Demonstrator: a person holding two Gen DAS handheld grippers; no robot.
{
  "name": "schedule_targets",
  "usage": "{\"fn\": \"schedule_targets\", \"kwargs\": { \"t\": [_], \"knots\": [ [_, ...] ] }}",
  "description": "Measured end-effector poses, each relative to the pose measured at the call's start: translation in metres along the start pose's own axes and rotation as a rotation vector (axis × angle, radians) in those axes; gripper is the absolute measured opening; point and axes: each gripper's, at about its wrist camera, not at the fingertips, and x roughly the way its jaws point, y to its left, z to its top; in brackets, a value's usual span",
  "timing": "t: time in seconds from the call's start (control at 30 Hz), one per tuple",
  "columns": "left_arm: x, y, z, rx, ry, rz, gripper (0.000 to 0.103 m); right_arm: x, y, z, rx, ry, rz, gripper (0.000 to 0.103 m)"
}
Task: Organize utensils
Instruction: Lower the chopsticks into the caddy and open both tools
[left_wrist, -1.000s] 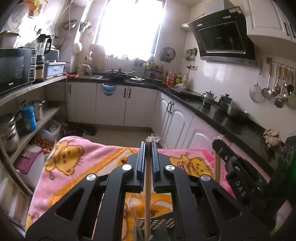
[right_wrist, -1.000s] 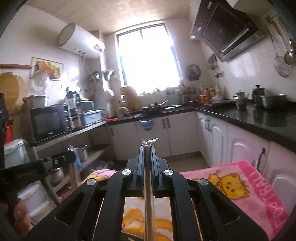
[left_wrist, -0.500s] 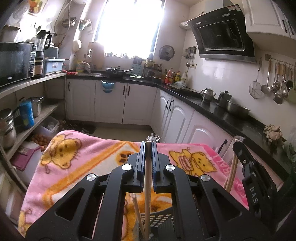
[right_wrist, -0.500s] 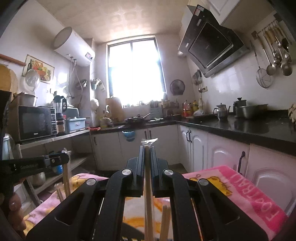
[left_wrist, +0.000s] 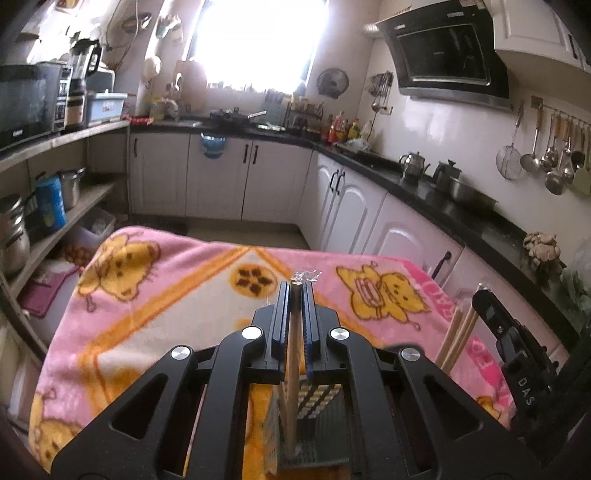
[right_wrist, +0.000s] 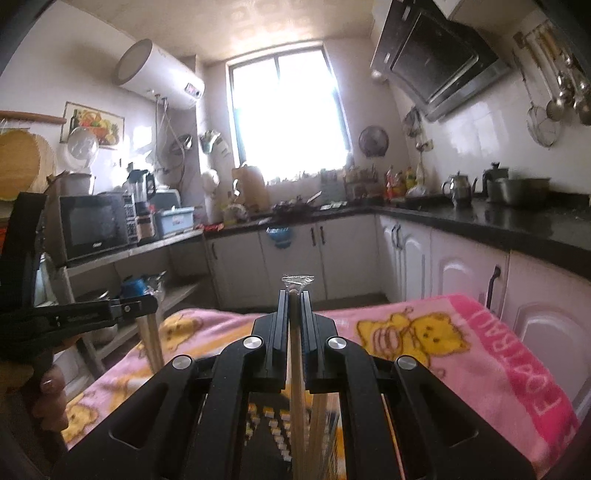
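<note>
My left gripper (left_wrist: 296, 286) is shut on a wooden chopstick (left_wrist: 292, 369) held upright. Its lower end reaches down into a dark perforated utensil holder (left_wrist: 314, 424) on the pink blanket. My right gripper (right_wrist: 294, 293) is shut on another wooden chopstick (right_wrist: 295, 387), also upright over the holder (right_wrist: 273, 424), with a second chopstick (right_wrist: 317, 417) standing beside it. The right gripper shows at the right of the left wrist view (left_wrist: 517, 354), with chopsticks (left_wrist: 456, 339) next to it. The left gripper shows at the left of the right wrist view (right_wrist: 92, 314).
A pink cartoon blanket (left_wrist: 147, 295) covers the table. White cabinets (left_wrist: 221, 177) and a black counter (left_wrist: 443, 192) with kettles run along the back and right. Open shelves (left_wrist: 55, 199) with pots stand at the left. Ladles (left_wrist: 554, 147) hang on the right wall.
Both grippers have lowered and tipped down towards the holder, still shut on their chopsticks. More of the blanket and holder shows now. The two grippers have come closer together.
</note>
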Motion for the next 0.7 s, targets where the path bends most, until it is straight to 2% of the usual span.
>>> {"fn": "schedule_targets", "kwargs": {
  "t": [0.17, 0.27, 0.37, 0.47, 0.57, 0.7],
  "knots": [
    [-0.004, 0.004, -0.011, -0.008, 0.04, -0.005, 0.002, -0.009, -0.003, -0.006, 0.037, 0.077, 0.028, 0.006],
    [-0.007, 0.002, -0.016, 0.004, 0.055, -0.002, 0.003, -0.016, -0.004, -0.007, 0.045, 0.09, 0.032, 0.007],
    [-0.009, 0.002, -0.02, 0.005, 0.075, 0.001, 0.014, -0.022, -0.003, -0.01, 0.043, 0.122, 0.031, 0.01],
    [-0.013, 0.002, -0.024, -0.002, 0.09, -0.001, 0.017, -0.027, -0.005, -0.012, 0.051, 0.152, 0.028, 0.013],
    [-0.018, 0.003, -0.029, -0.018, 0.106, -0.004, 0.024, -0.032, -0.007, -0.014, 0.05, 0.167, 0.02, 0.016],
    [-0.026, 0.005, -0.034, -0.024, 0.114, 0.001, 0.027, -0.041, -0.007, -0.017, 0.053, 0.18, 0.015, 0.019]
  ]
}}
